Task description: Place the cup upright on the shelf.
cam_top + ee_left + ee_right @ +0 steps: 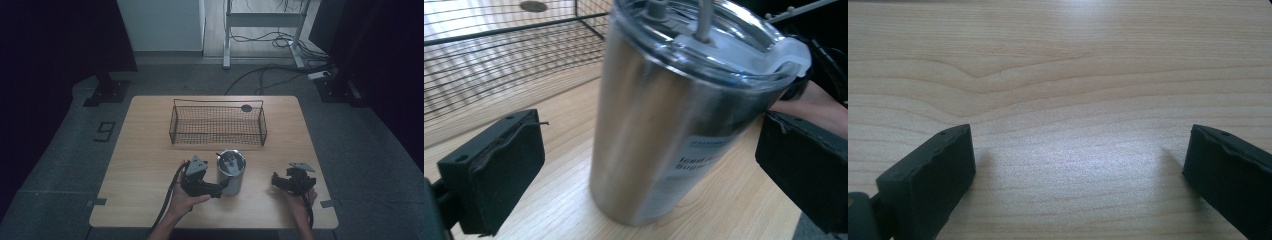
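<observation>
The shiny metal cup (231, 172) with its clear lid stands on the wooden table (140, 150), near the front edge, just in front of the wire basket (218, 123). My left gripper (218, 189) is wide open with the cup between its jaws, and they do not touch it. My right gripper (276, 181) is open too, empty, over bare wood off to the cup's right

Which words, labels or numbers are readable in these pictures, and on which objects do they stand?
"Iced" and below it "Super": partial words on the white label of the steel tumbler, cut off and blurred in the left gripper view.
Smaller line above them on that label: too blurred to read.
"9": dark mark on the floor left of the table.
</observation>
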Demonstrator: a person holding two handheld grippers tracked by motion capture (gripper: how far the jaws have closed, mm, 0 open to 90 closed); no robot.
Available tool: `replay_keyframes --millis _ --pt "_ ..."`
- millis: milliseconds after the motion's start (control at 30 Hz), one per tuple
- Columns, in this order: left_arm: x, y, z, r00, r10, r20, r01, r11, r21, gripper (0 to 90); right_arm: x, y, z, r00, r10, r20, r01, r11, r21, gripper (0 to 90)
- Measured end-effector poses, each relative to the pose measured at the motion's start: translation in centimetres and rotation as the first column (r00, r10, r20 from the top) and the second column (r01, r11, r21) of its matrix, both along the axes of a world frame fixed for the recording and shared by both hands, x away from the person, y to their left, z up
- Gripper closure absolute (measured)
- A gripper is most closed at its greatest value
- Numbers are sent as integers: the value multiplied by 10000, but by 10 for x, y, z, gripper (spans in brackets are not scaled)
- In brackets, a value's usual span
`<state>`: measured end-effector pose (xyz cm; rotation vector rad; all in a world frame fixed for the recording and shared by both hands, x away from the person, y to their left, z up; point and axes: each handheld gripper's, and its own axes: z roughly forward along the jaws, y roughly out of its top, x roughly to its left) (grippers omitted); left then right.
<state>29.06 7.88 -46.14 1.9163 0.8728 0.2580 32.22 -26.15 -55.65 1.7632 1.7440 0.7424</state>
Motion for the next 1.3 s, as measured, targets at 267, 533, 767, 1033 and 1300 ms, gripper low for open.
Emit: replay_keyframes --millis 267,533,767,1033,1300 --pt "3 -12 0 9998 -204 -89 204 9998 -2 0 0 0 0 10000 1 -1 -1 10000 1 0" --pt "11 -25 -1 9992 -396 -78 396 9992 -80 0 0 0 0 10000 5 -2 -5 10000 1 0" --pt "16 -37 -4 9996 -283 80 283 9996 -38 0 0 0 0 10000 2 2 -2 10000 -1 0" --pt "18 -48 -9 9987 -188 477 176 9995 253 0 0 0 0 10000 -2 -1 2 10000 0 0" --pt "18 -55 -17 9970 -45 768 -4 9979 644 17 0 0 0 10000 0 -1 0 10000 -1 0"
